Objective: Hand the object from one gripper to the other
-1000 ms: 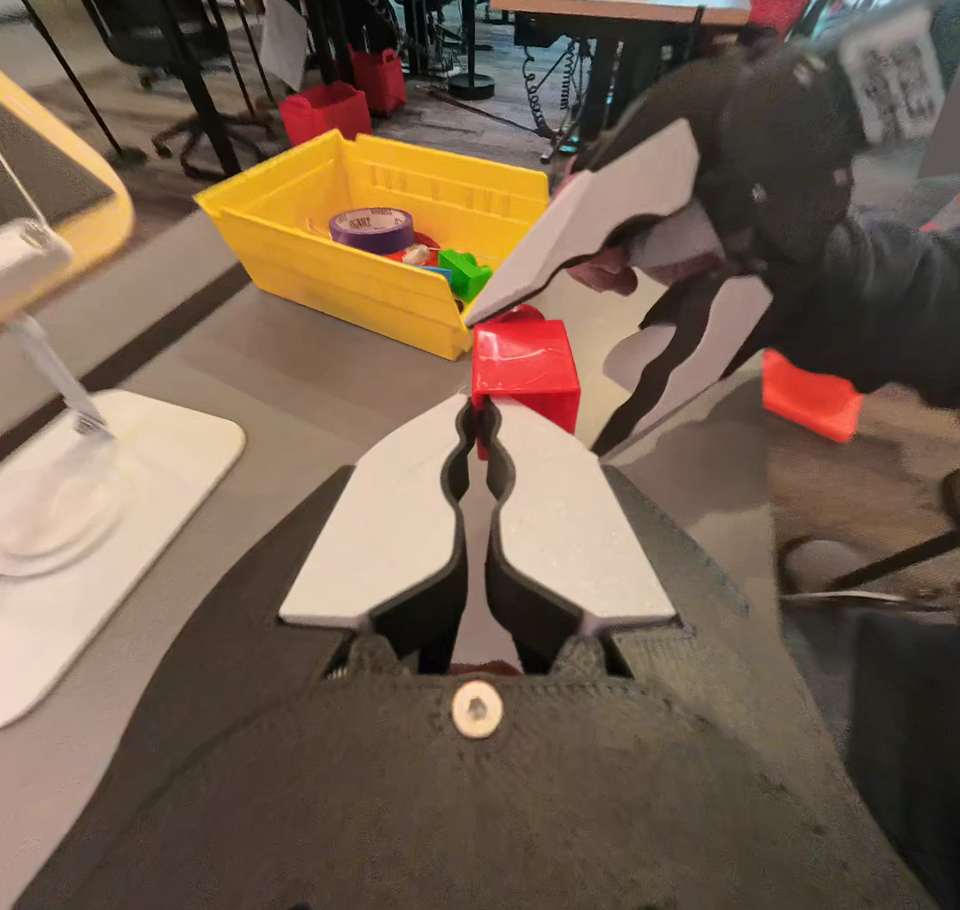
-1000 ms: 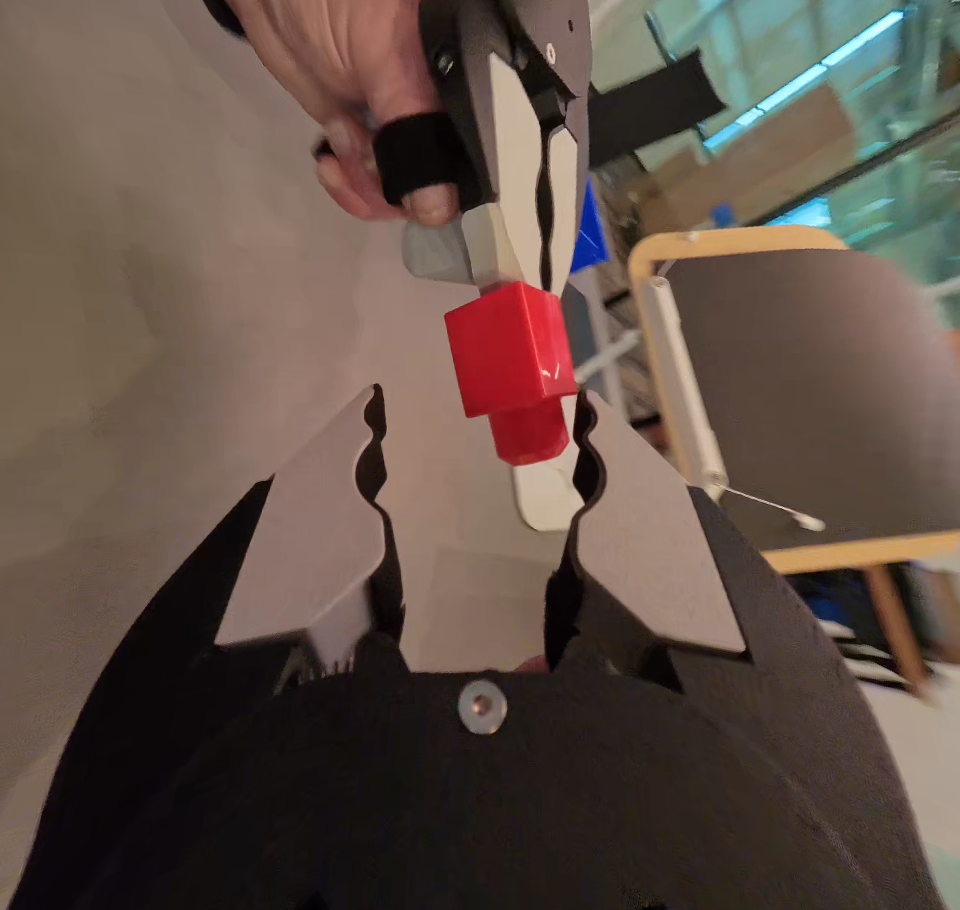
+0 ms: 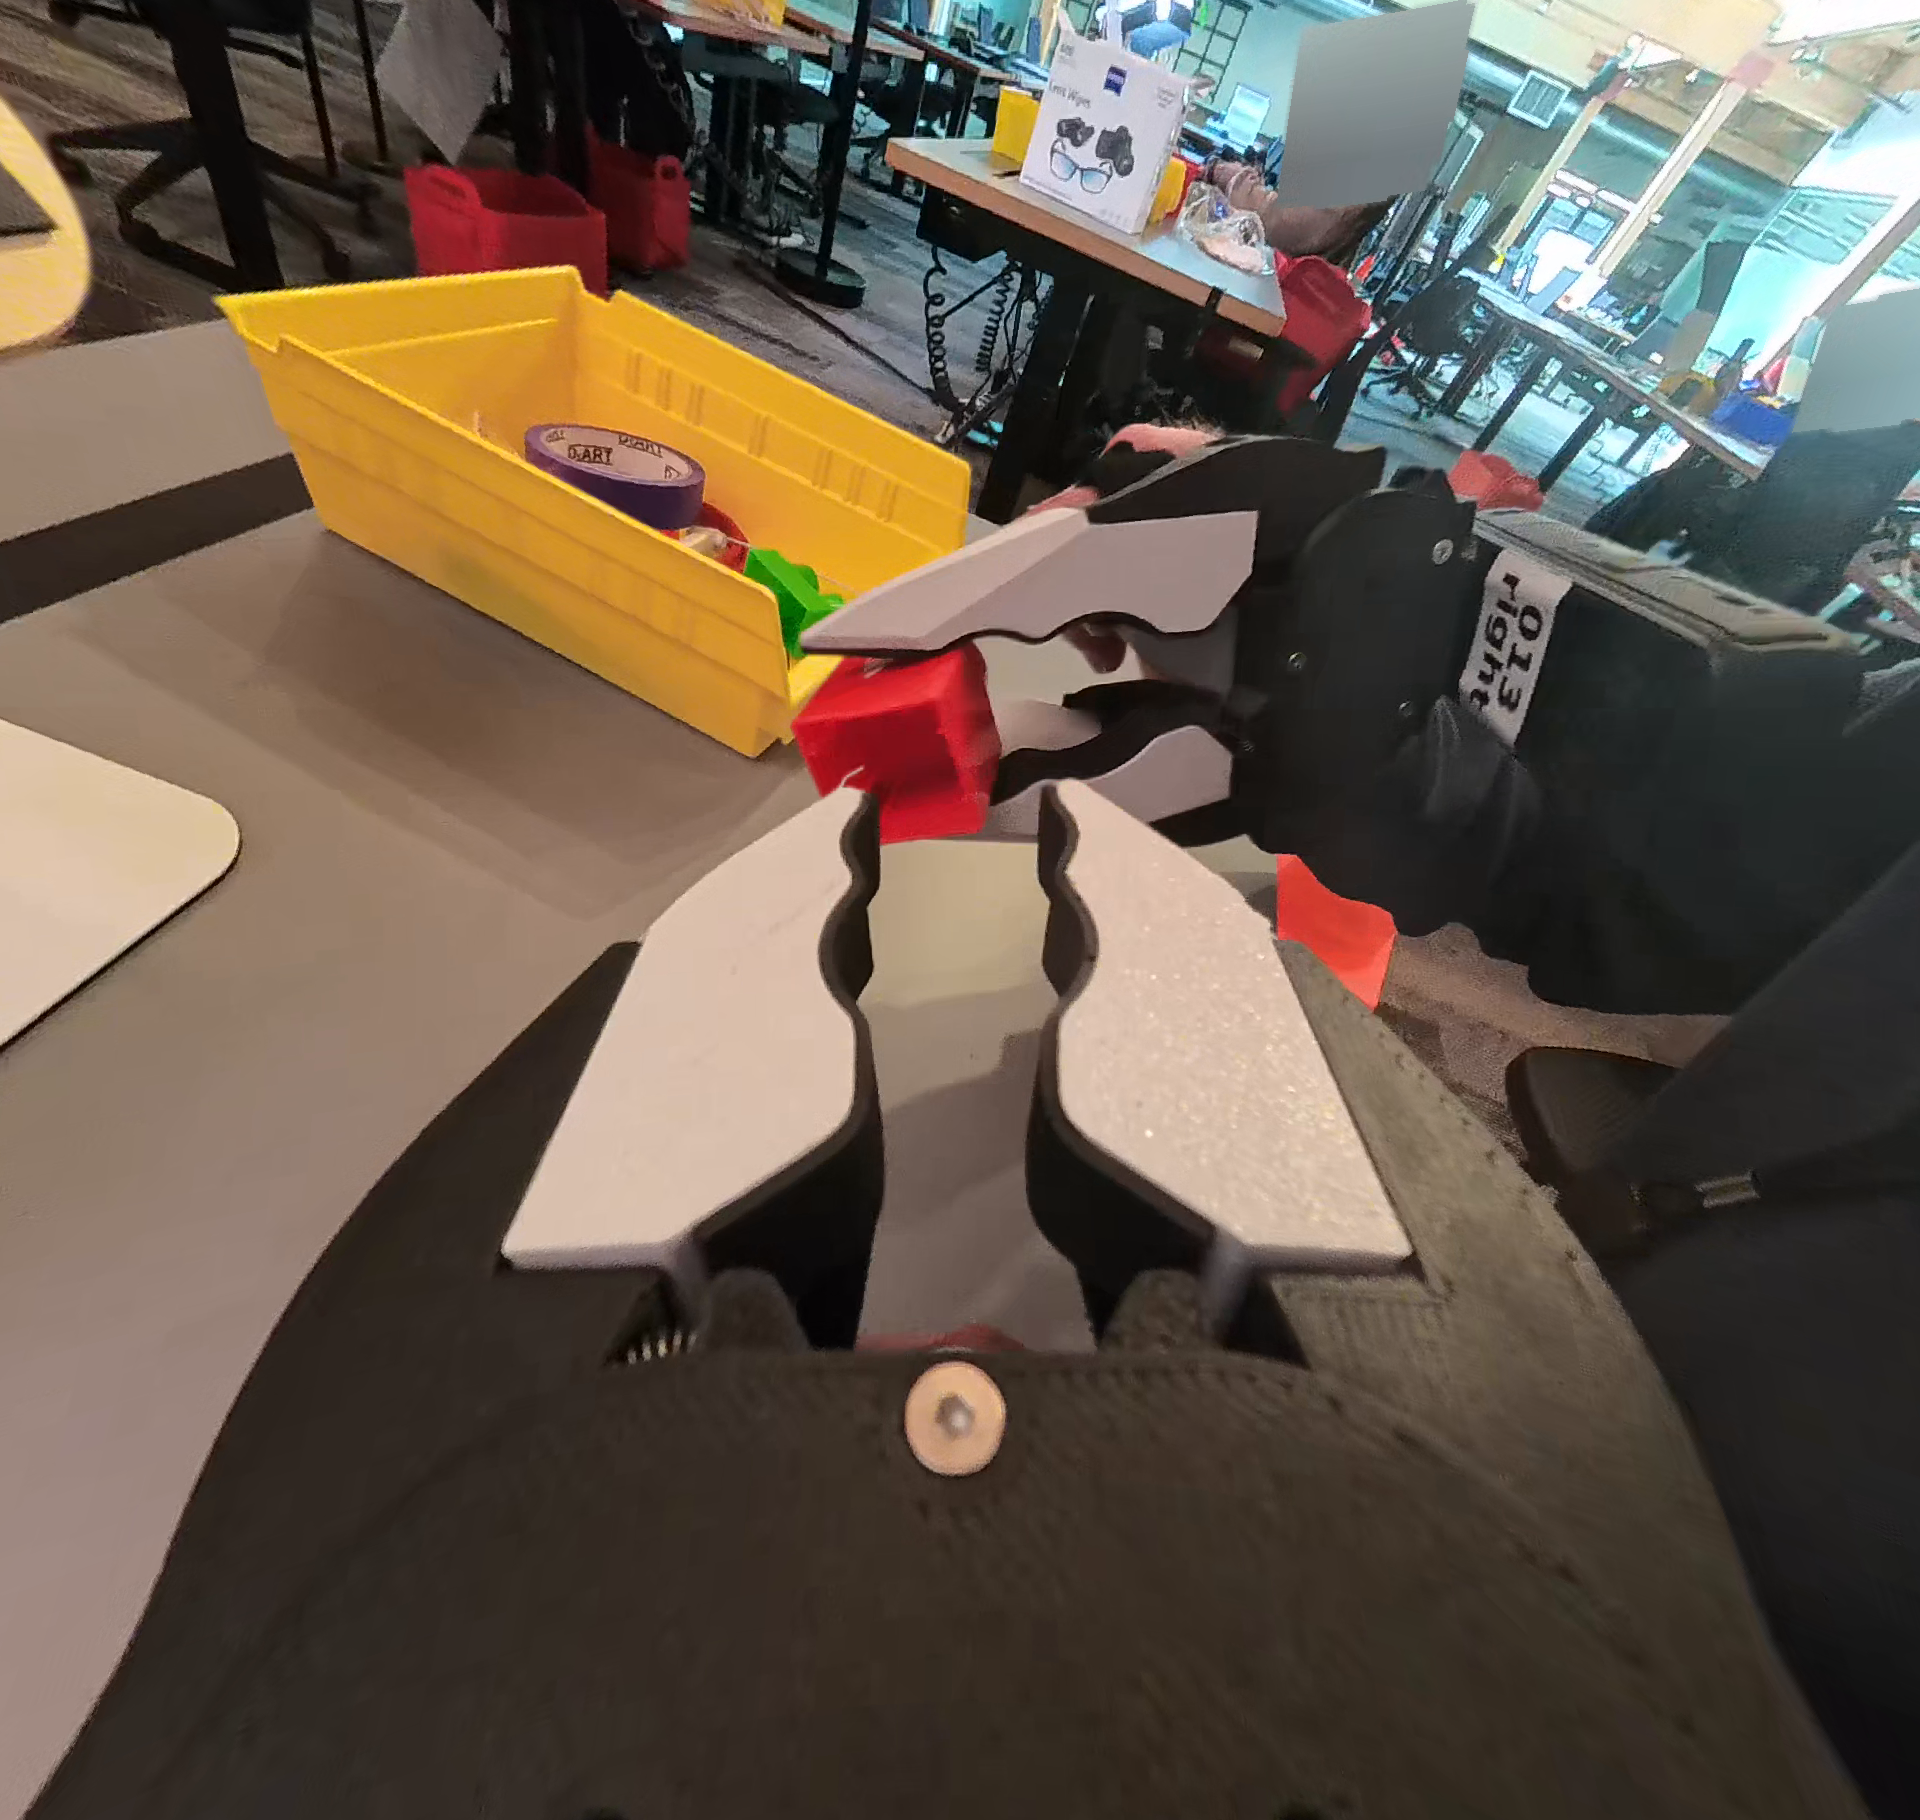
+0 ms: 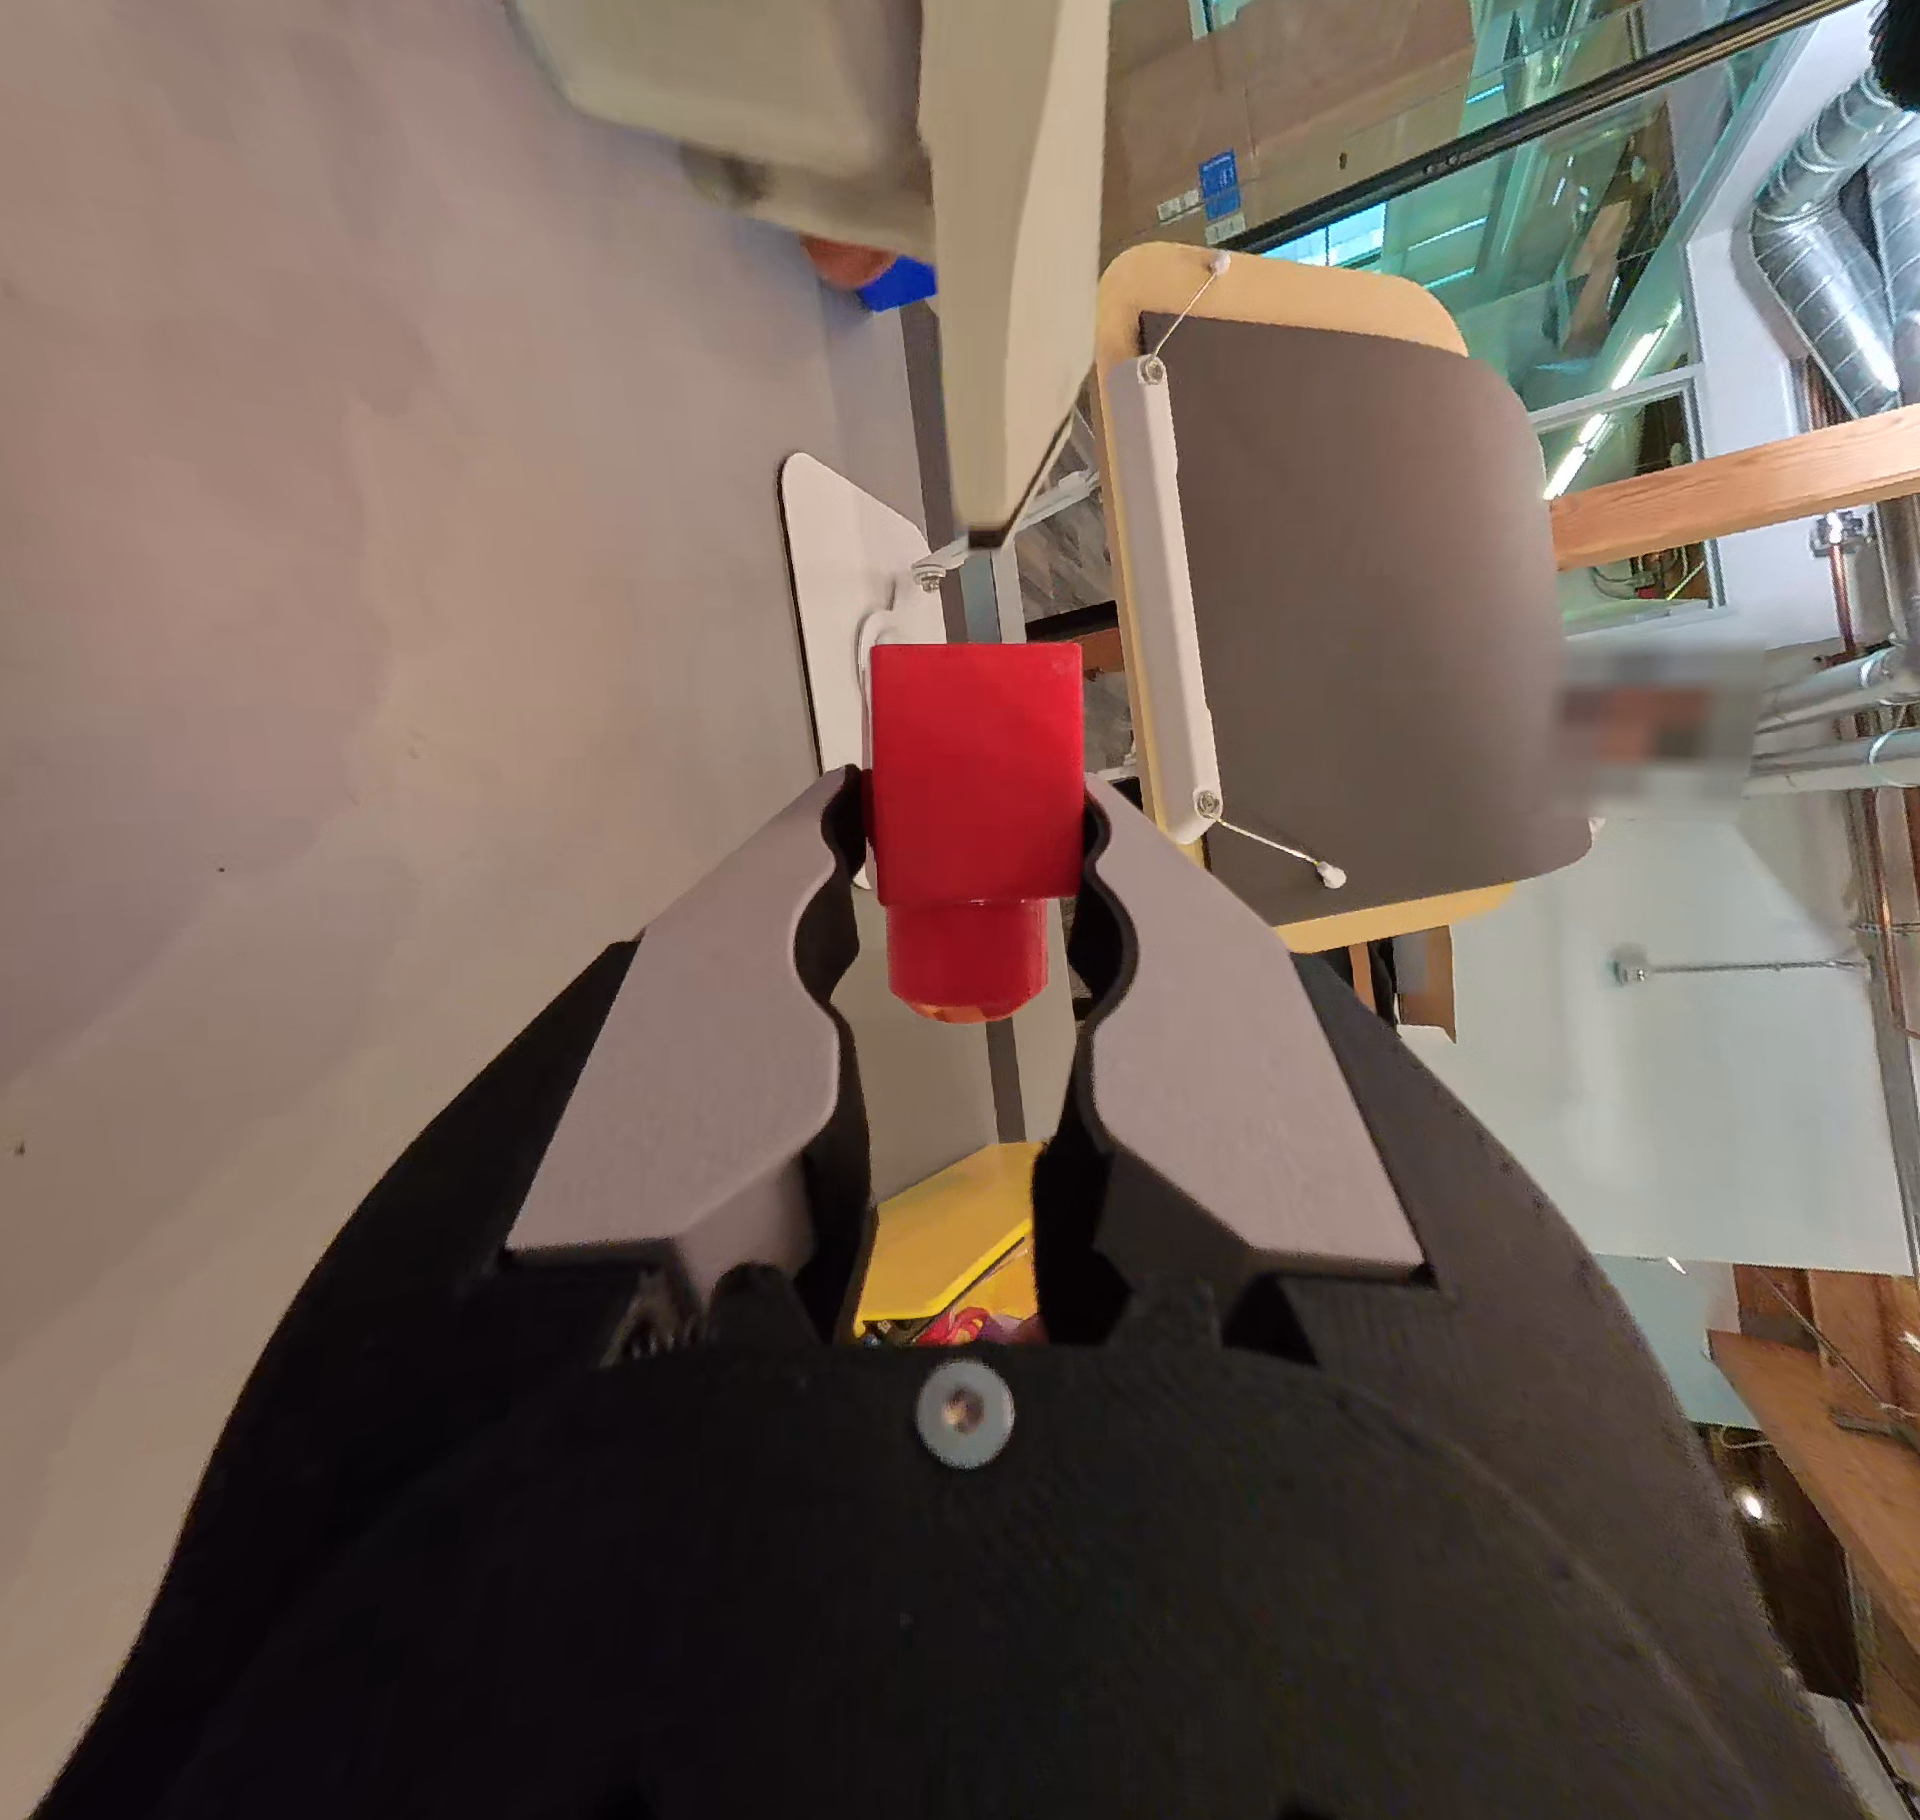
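A red block [image 4: 975,768] with a round peg on one end sat pinched between the jaws of the right gripper [image 4: 971,814], held in the air above the grey tabletop [image 3: 343,835]. The left gripper [image 3: 951,830] pointed at the block from just beside it, its jaws spread and holding nothing. Behind them on the tabletop stood a yellow bin [image 3: 499,534] containing a purple tape roll [image 3: 615,474] and a green piece [image 3: 790,591].
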`<state>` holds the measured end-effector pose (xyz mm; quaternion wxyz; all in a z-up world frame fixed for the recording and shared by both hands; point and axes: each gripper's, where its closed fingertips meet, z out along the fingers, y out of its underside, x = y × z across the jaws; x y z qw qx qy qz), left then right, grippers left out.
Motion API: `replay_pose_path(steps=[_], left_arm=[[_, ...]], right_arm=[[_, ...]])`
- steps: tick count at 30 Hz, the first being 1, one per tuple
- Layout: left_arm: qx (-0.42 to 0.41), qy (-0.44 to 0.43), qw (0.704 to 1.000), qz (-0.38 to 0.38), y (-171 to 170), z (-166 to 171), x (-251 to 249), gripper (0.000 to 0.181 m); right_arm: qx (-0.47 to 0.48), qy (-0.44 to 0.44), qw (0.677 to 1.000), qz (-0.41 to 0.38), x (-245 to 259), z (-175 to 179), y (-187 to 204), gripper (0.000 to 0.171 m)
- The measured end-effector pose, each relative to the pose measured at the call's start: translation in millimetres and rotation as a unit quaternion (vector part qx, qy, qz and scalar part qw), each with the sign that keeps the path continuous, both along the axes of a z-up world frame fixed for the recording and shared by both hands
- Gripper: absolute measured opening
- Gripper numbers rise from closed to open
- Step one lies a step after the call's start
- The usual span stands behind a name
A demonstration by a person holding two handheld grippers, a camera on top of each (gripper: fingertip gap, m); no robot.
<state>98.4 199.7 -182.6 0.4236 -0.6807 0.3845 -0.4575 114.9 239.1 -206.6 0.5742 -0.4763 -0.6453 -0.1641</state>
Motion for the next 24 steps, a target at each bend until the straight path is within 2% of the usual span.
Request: replay_pose_path(steps=[6,8,12,15,16,18,20,24], left_arm=[[-0.011,0.017,1.000,0.001,-6.8,-12.0,17.5,0.018],[-0.019,0.000,1.000,0.000,-8.2,-12.4,22.1,0.006],[-0.038,-0.040,0.998,-0.022,-12.0,-8.9,23.8,0.005],[-0.031,-0.103,0.990,-0.095,-24.9,6.9,22.3,0.004],[-0.025,-0.106,0.986,-0.123,-28.9,9.4,20.8,0.004],[-0.012,-0.131,0.970,-0.203,-45.8,20.2,15.8,0.004],[0.000,-0.131,0.951,-0.281,-64.8,25.2,11.4,0.004],[0.013,-0.122,0.916,-0.382,-88.8,28.1,7.1,0.005]], right_arm=[[0.015,0.004,1.000,0.000,-8.0,5.2,-6.1,0.035],[0.024,0.000,1.000,-0.002,-9.1,6.1,-7.1,0.034],[-0.001,0.029,0.999,0.031,-9.8,10.4,-15.0,0.035],[-0.079,0.085,0.989,0.090,-9.2,17.0,-31.0,0.065],[-0.115,0.100,0.981,0.118,-8.0,16.9,-38.4,0.071],[-0.215,0.131,0.951,0.179,-4.7,15.0,-55.6,0.076],[-0.305,0.180,0.899,0.257,-0.6,24.8,-76.4,0.074],[-0.486,0.270,0.731,0.397,9.4,53.6,-109.1,0.074]])
